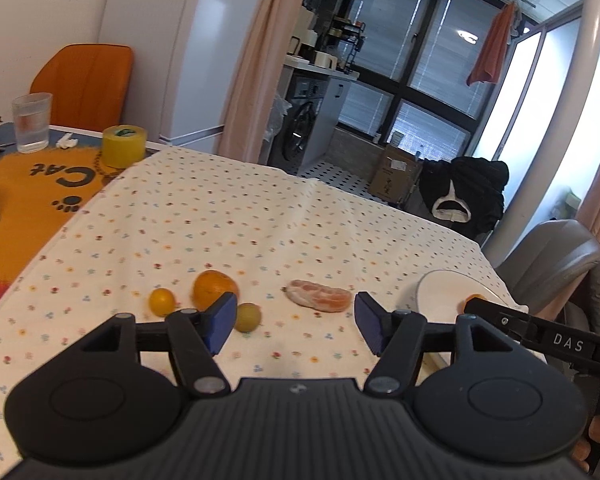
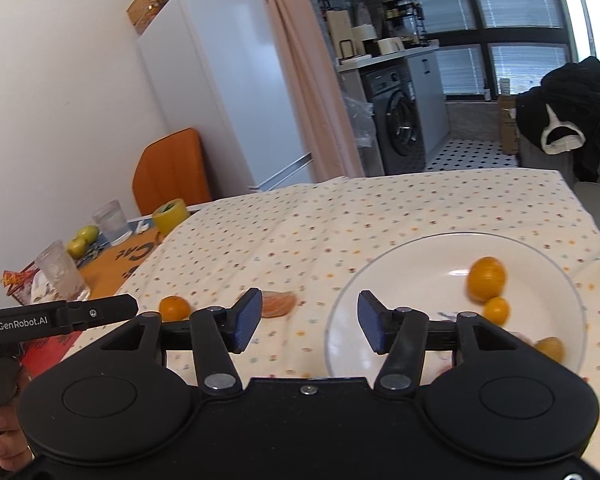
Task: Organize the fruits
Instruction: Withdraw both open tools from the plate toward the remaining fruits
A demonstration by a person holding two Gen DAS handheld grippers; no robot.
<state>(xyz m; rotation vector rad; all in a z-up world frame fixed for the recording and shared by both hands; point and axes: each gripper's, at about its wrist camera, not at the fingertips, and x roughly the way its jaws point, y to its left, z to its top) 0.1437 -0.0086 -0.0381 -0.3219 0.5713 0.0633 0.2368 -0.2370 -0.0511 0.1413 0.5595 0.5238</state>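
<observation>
Left gripper (image 1: 296, 322) is spread wide with nothing between the blue ribbed fingers (image 1: 221, 322); it hangs above the tabletop (image 1: 228, 208), which is covered in a cream cloth with tiny flower dots, a bit wrinkled. Right gripper (image 2: 306, 322) is the same story, wide apart and holding nothing, sitting over the near-left edge of the plate (image 2: 400, 264); the plate is round, white and glossy with a clear-looking rim.

Fruit on the cloth, seen from the left wrist: a round orange tangerine (image 1: 214, 290) with dimpled skin, partly hidden behind the left finger; a small smooth yellow kumquat (image 1: 162, 301) just beside it on the left; a dull greenish-yellow round fruit (image 1: 248, 317) just right of that finger; and a peeled tangerine half (image 1: 319, 296), pale orange with white pith, segments visible. That peeled piece is oblong, and its long axis runs left to right across the view, roughly parallel to the line between the fingertips; it lies between the whole fruits and the plate, apart from both.

On the plate, from the right wrist: a bigger orange citrus (image 2: 486, 278), a little blurred, with a small orange one (image 2: 496, 310) touching it below; a third yellowish fruit (image 2: 550, 348) near the rim, partly hidden behind the gripper body.
</observation>
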